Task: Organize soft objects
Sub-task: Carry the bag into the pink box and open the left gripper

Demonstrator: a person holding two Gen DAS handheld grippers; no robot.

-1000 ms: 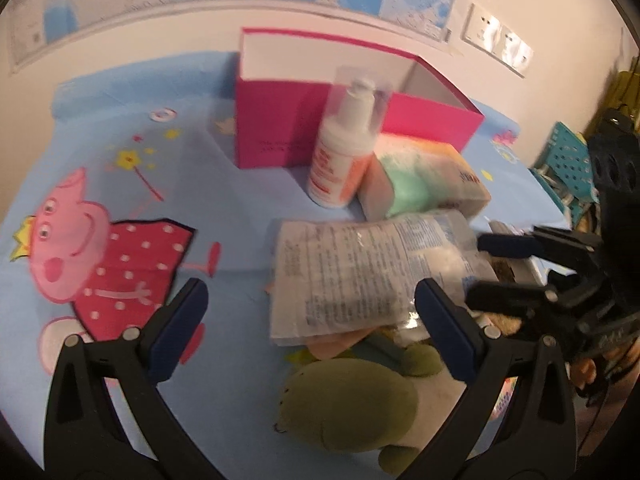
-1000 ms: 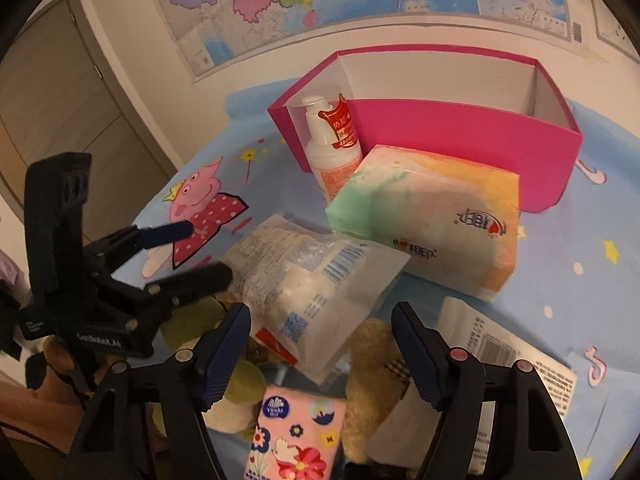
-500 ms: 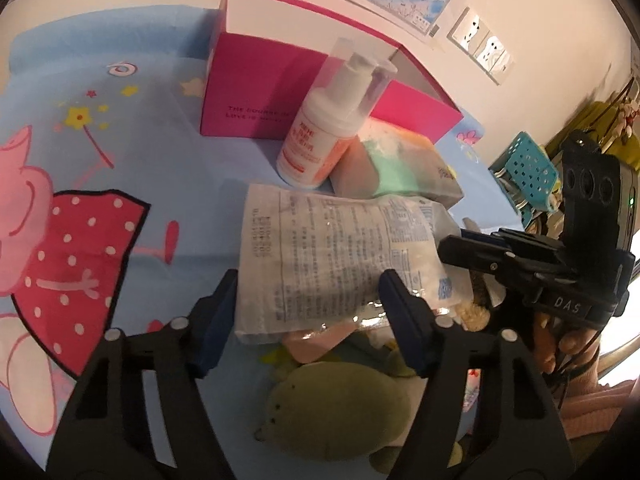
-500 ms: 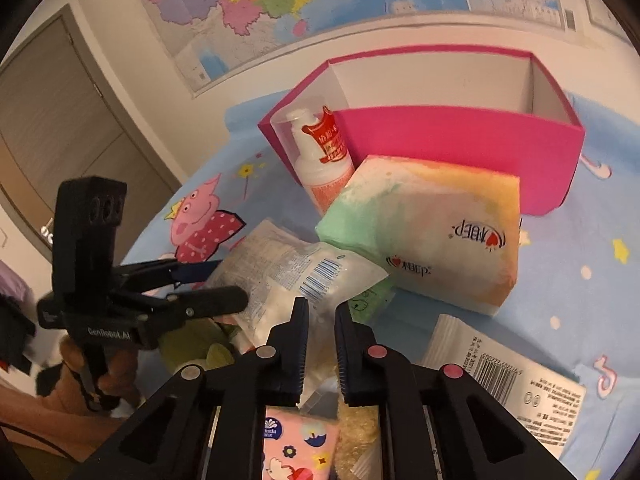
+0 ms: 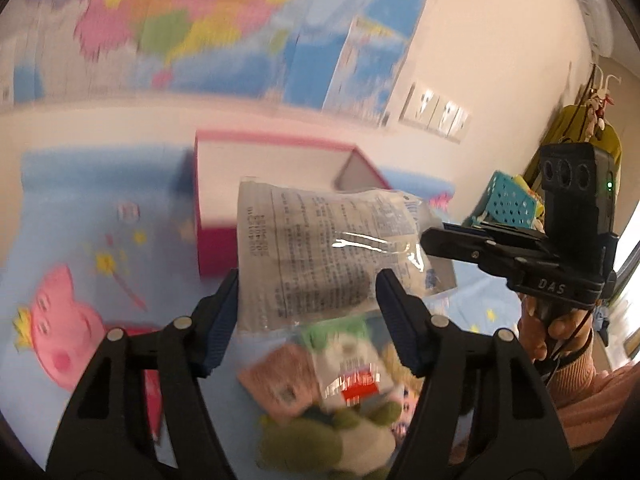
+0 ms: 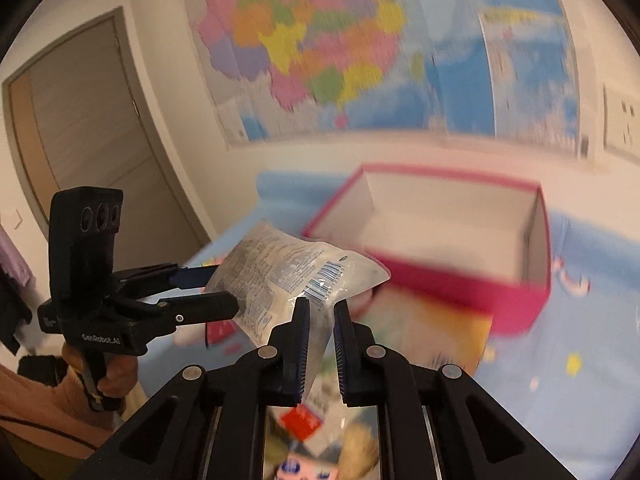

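— What changed?

— A second ago your clear plastic packet (image 6: 292, 280) lay on the pile; now both grippers have it in the air — the left gripper (image 5: 308, 300) clamped across its width, the right gripper (image 6: 320, 320) pinching its lower edge — just short of the open pink box (image 6: 532, 304).

— Any writing?

— "DAS" and "GenRobot.AI" on the grippers; the packet's barcode and print are too small.

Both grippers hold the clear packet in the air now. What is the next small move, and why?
Probably carry the packet forward over the open pink box. The left gripper and right gripper both clamp it above the pile, and the box lies just beyond it, its visible part bare.
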